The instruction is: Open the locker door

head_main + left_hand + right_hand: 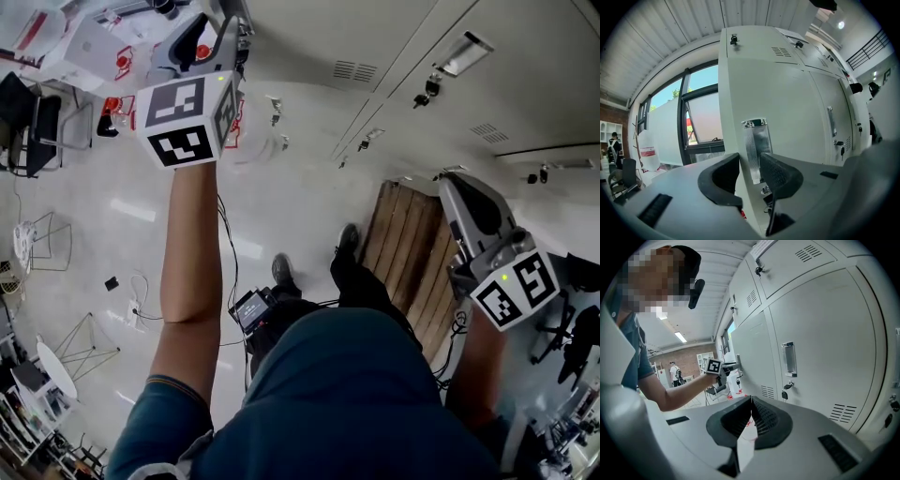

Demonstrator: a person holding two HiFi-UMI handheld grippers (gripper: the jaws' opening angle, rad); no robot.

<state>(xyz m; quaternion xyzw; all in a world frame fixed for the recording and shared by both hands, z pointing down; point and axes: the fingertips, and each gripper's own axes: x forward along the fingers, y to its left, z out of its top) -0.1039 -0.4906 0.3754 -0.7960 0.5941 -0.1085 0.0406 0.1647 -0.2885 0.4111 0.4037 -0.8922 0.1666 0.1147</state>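
At the far left, out at arm's length: grips the metal handle (756,145) on the free edge of the locker door (787,108) with the left gripper (750,161), one jaw on each side, ready to pull outward. Looks swung slightly off the cabinet, though hard to confirm from here. Further right, keeps the right gripper (751,420) low, jaws together on nothing, clear of the door's swing.
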